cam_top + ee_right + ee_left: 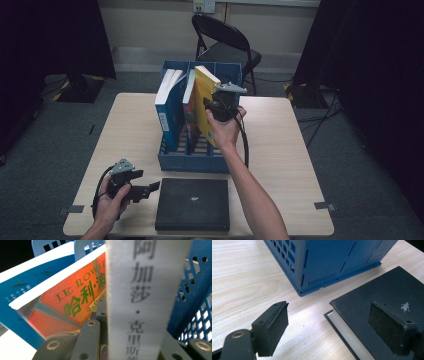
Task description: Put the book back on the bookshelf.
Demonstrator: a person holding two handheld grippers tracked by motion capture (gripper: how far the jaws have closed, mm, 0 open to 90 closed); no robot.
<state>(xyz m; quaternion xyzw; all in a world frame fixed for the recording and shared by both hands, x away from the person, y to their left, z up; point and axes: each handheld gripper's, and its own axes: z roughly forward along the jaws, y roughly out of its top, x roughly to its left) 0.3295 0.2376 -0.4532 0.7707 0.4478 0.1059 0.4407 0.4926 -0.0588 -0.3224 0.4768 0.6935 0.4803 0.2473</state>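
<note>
The black book (192, 204) lies flat on the near edge of the table (135, 125), cover up and closed, just in front of the blue rack (186, 161), which suggests it is next in line to be stood among the others. The left gripper (150, 190) hovers at its left edge with its jaws spread wide and nothing between them; in the left gripper view one pad (387, 327) hangs over the cover while the other sits out over bare wood, so the jaws straddle the book's corner, apparently ready to take it by the edge rather than from above. Farther on, the right gripper (214, 107) is closed on the yellow book (205, 97), which stands tilted in the rightmost slot of the rack; the right gripper view shows its pale spine (140, 297) running up from between the jaws, gripped by its thickness so it can be steered upright between the dividers. I judge that this book is being seated and is not yet released, since the hand (225, 130) is wrapped round the gripper and the book leans. Beside it an orange-covered book (67, 305) and a blue book (167, 107) lean leftward in the slots to the left. Beyond the table stands a folding chair (225, 42).
</note>
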